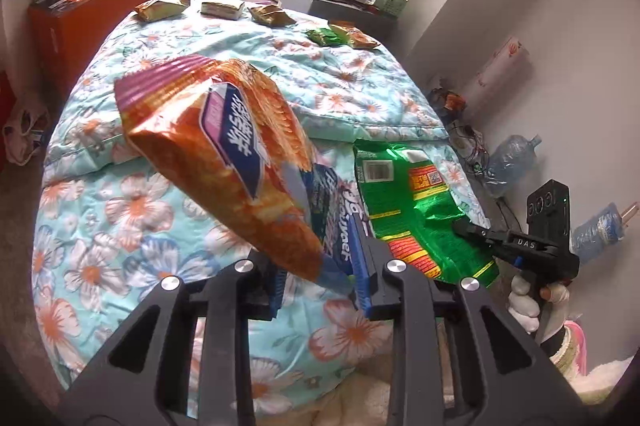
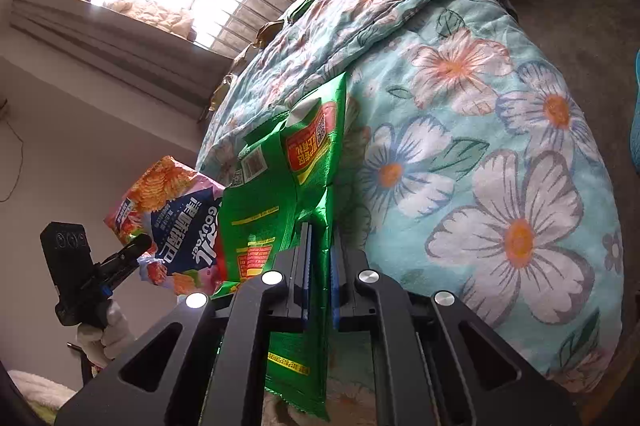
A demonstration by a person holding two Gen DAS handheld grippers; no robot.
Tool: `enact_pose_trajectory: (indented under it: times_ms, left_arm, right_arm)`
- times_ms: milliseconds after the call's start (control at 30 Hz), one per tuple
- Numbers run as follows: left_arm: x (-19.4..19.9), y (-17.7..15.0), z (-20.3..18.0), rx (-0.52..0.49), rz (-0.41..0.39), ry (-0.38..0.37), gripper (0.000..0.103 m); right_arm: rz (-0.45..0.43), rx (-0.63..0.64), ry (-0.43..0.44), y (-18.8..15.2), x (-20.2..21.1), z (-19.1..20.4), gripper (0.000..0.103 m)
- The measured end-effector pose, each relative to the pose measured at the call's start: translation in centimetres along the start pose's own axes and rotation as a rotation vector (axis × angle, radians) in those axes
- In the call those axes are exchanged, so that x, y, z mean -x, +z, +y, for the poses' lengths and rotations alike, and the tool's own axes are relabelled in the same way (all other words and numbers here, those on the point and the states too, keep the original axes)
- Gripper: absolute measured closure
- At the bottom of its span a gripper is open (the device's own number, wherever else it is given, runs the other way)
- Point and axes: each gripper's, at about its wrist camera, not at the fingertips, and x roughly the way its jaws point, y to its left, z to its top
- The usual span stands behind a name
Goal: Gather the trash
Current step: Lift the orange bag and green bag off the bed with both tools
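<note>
Two snack bags are up off the bed: one orange bag [image 1: 224, 162] and one green bag [image 1: 416, 202]. Five more small packets lie along the far edge of the quilt [image 1: 120, 226]: three tan ones in a row [image 1: 162, 7] [image 1: 221, 7] [image 1: 272, 15], then a green one [image 1: 326, 35] touching an orange one [image 1: 358, 35]. On the floor by the wall stand two water bottles [image 1: 510, 162] [image 1: 598, 232], and there is one orange box [image 1: 88, 14] beside the bed.

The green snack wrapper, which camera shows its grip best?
The right wrist view: the green snack wrapper runs straight between the right tool's pads, pinched shut. The left wrist view shows the wrapper spread wide, its grip small at the edge.
</note>
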Motion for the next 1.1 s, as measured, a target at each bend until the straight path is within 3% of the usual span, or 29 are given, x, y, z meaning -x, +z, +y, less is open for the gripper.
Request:
enact_pose_trajectory:
  times_ms: [133, 267, 333, 367, 400, 567, 900, 1100]
  left_arm:
    - [-2.2, 1.0, 0.0, 0.042, -0.014, -0.044, 0.074]
    - [-3.4, 1.5, 0.3, 0.049, -0.025, 0.014, 0.079]
    - [-3.8, 1.6, 0.0, 0.02, -0.021, 0.054, 0.087]
    - [-3.9, 1.6, -0.1, 0.004, -0.02, 0.066, 0.088]
    - [-4.1, 1.6, -0.3, -0.013, -0.017, 0.077, 0.089]
    - [-4.5, 1.4, -1.6, -0.089, -0.018, 0.145, 0.092]
    - [-4.4, 1.6, -2.5, -0.138, -0.036, 0.163, 0.094]
    - [-4.1, 1.6, -3.0, -0.149, -0.048, 0.165, 0.095]
  right_arm:
    - [-0.003, -0.008, 0.002, -0.3, 0.5, -0.3, 0.095]
    - [0.019, -0.033, 0.034, -0.2, 0.0, -0.6, 0.091]
    - [0.045, -0.061, 0.063, -0.1, -0.6, -1.0, 0.085]
    - [0.06, -0.079, 0.075, -0.1, -0.9, -1.4, 0.075]
    - [0.069, -0.094, 0.085, -0.1, -1.3, -1.6, 0.073]
    - [0.085, -0.106, 0.102, 0.4, -2.2, -1.6, 0.073]
    - [0.082, -0.116, 0.098, 0.6, -3.0, -0.7, 0.073]
    - [0.061, -0.205, 0.13, 0.3, -2.9, -1.7, 0.09]
